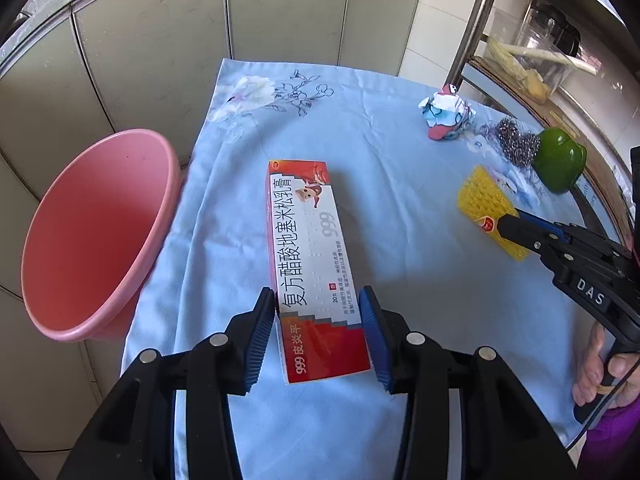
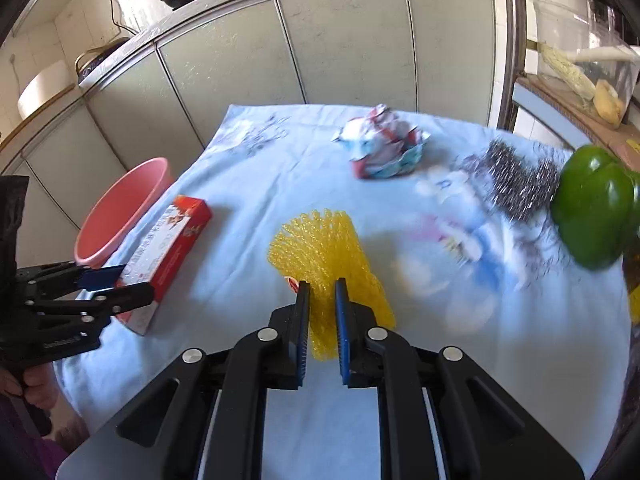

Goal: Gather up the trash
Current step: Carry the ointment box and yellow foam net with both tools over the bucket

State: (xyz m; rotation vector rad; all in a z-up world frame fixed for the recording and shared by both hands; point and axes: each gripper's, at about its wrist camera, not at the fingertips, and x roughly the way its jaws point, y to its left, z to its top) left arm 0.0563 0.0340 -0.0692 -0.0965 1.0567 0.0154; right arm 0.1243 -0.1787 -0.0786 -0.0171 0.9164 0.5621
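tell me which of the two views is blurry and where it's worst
Right wrist view: motion-smeared, worst at the right side, on the green pepper, steel scourer and printed cloth; its own tongs stay crisp. Left wrist view: sharp throughout, the medicine box lettering readable, only fisheye bending at the edges.

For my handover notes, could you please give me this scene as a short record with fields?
surface: blue floral cloth
left gripper: shut on the red and white box
right gripper: shut on the yellow mesh
bin: pink basin, at the cloth's left edge, nothing visible inside
on the cloth: crumpled paper, steel scourer, green pepper
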